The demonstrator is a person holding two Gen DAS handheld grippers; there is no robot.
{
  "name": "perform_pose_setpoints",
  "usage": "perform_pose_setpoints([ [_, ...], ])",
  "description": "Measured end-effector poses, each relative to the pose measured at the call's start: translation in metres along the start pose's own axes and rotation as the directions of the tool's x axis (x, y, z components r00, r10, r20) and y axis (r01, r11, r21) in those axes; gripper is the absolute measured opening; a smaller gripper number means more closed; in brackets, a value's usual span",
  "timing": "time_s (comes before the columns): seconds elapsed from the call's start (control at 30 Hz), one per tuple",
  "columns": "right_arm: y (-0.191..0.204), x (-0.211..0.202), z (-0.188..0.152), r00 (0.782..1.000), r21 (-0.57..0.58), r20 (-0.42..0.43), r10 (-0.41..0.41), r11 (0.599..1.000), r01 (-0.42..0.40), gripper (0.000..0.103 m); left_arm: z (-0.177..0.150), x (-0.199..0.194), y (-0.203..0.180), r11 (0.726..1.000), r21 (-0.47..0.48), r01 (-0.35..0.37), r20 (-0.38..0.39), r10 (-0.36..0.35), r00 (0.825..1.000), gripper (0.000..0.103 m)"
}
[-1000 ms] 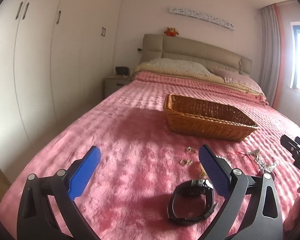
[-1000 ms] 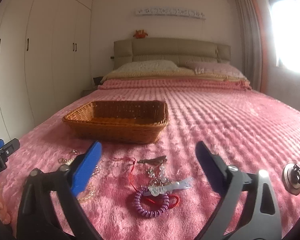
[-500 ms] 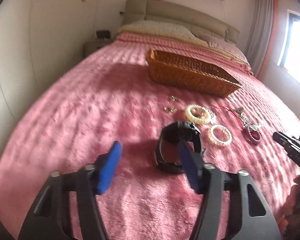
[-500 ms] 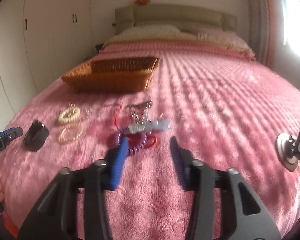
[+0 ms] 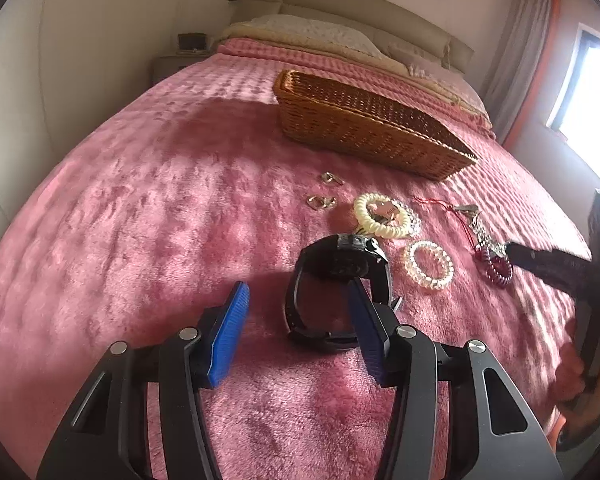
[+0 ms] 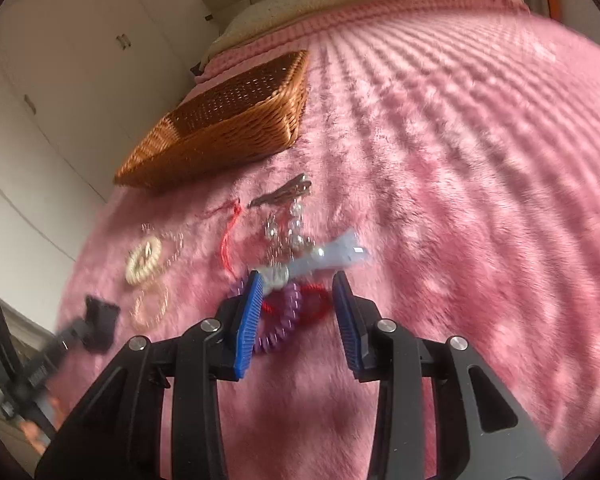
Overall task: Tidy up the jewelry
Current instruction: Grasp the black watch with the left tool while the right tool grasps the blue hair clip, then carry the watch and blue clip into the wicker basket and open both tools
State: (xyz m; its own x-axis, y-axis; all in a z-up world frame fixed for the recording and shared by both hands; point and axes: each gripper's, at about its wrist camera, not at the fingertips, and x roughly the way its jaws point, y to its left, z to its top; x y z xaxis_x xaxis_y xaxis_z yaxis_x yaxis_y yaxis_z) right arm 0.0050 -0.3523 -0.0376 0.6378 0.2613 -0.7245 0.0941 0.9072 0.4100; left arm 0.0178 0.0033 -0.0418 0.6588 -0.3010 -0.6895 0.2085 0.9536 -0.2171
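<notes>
Pink bedspread (image 5: 140, 240) bears jewelry; left tongs (image 5: 298, 300) gape around black watch (image 5: 340, 280); right tongs (image 6: 296, 292) gape over purple coil (image 6: 280, 320).

Jewelry spread on the bed, all on the near side of the basket

The basket (image 5: 364, 128) sits on the bed cover (image 5: 140, 220), and every piece lies on the cover in front of it. Nearest the basket, off its left front corner, lie two small metal clasps (image 5: 324, 194). Further out from the basket lie a coiled bracelet (image 5: 382, 216) and, beyond that, a beaded bracelet (image 5: 428, 266). The watch (image 5: 340, 288) lies further still from the basket. Before the basket's right end lie a cord (image 6: 230, 240), a clip (image 6: 280, 196) and a chain (image 6: 288, 228), then a spiral hair tie (image 6: 280, 320) furthest out from the basket.
</notes>
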Motion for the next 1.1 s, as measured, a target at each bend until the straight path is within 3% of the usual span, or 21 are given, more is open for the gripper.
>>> perform_pose_setpoints([
  [0.17, -0.001, 0.019, 0.018, 1.000, 0.065, -0.015, 0.004, 0.998, -0.003, 0.034, -0.001, 0.004, -0.002, 1.000, 0.007, 0.018, -0.017, -0.018, 1.000, 0.049],
  [0.23, 0.004, 0.027, 0.021, 0.999, 0.051, -0.018, -0.038, 0.998, 0.039, 0.033, -0.001, 0.006, -0.002, 1.000, 0.005, 0.022, -0.021, -0.022, 1.000, 0.049],
  [0.27, 0.007, 0.029, 0.021, 0.998, 0.046, -0.018, -0.057, 0.997, 0.058, 0.024, -0.002, 0.006, -0.001, 1.000, 0.003, 0.026, -0.023, -0.026, 0.999, 0.049],
  [0.37, 0.013, 0.028, 0.021, 0.997, 0.023, 0.005, -0.077, 0.997, 0.077, 0.010, -0.001, 0.007, 0.001, 0.999, -0.009, 0.045, -0.027, -0.045, 0.999, 0.049],
  [0.67, 0.014, -0.011, 0.021, 0.997, -0.023, 0.077, -0.019, 1.000, 0.021, 0.009, 0.004, 0.011, 0.007, 0.995, -0.042, 0.090, -0.066, -0.093, 0.993, 0.044],
  [0.8, 0.005, -0.020, 0.026, 0.996, -0.045, 0.077, -0.051, 0.997, 0.055, 0.009, 0.012, 0.021, 0.009, 0.993, -0.077, 0.085, -0.096, -0.092, 0.991, 0.025],
  [0.83, 0.003, -0.021, 0.027, 0.995, -0.054, 0.074, -0.072, 0.996, 0.076, 0.009, 0.012, 0.025, 0.008, 0.995, -0.074, 0.066, -0.102, -0.073, 0.992, 0.015],
  [0.9, -0.006, -0.016, 0.025, 0.994, -0.077, 0.035, -0.101, 0.992, 0.103, 0.009, 0.010, 0.028, 0.008, 0.998, -0.064, 0.023, -0.107, -0.030, 0.994, 0.006],
  [1.1, -0.016, 0.002, 0.014, 0.983, -0.130, 0.008, -0.183, 0.975, 0.182, 0.009, 0.005, 0.024, 0.008, 0.998, -0.062, 0.032, -0.065, -0.036, 0.997, 0.006],
])
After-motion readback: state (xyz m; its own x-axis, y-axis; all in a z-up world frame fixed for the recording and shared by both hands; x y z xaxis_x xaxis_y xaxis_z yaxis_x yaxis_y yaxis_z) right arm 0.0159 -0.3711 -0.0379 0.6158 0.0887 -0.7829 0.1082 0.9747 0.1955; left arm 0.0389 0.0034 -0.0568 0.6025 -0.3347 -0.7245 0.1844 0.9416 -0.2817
